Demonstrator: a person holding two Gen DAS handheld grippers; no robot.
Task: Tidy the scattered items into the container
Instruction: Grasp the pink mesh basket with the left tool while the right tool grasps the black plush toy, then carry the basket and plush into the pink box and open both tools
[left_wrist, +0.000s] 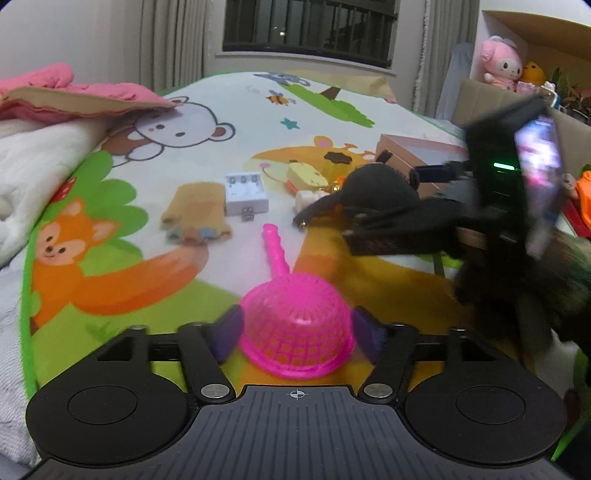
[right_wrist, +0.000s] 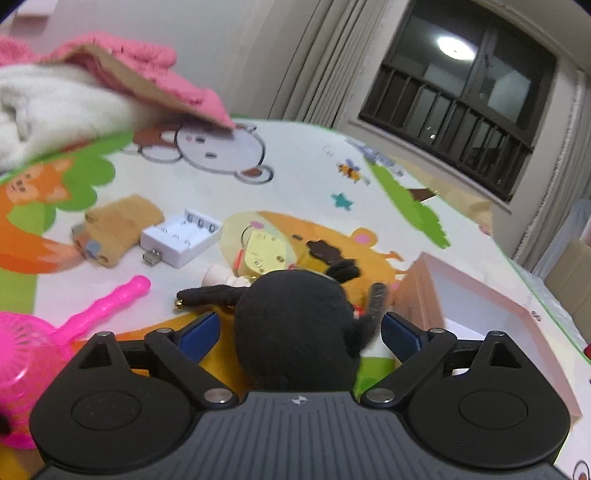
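Left gripper (left_wrist: 297, 328) first: stood wide, with the domed bowl of a pink toy strainer (left_wrist: 291, 317) between its two fingers. Sat right against the bowl's sides with both pads; could not tell through the blur whether they pressed or only touched. Found the strainer upside down on the cartoon mat (left_wrist: 122, 295), handle pointing away from the camera. Noted, farther along the mat, a tan sock with coloured toes (left_wrist: 195, 212) and, just beside it, a white battery charger (left_wrist: 245, 194) with its USB plug facing the camera. Picked out a yellow cheese-shaped toy (left_wrist: 306, 177) beyond those, and a black plush toy (left_wrist: 376, 188) near it on the right. Saw the container, a pink-rimmed box (left_wrist: 413, 146), behind the plush, none of the items visibly inside it. Glimpsed pink and white bedding (left_wrist: 55, 110) heaped at the left edge.

Right gripper (right_wrist: 301, 328) next: held open around the black plush toy, with strips of mat showing between each blue pad and the plush, so gripped nothing. Found the plush resting on the mat, one thin limb with a small gold bell stretched leftward. Placed the pink-rimmed box just right of the plush, open and showing a pale, bare interior. Located the cheese toy just behind the plush, the charger and sock farther left, and the strainer at the lower left edge, well apart from the box.
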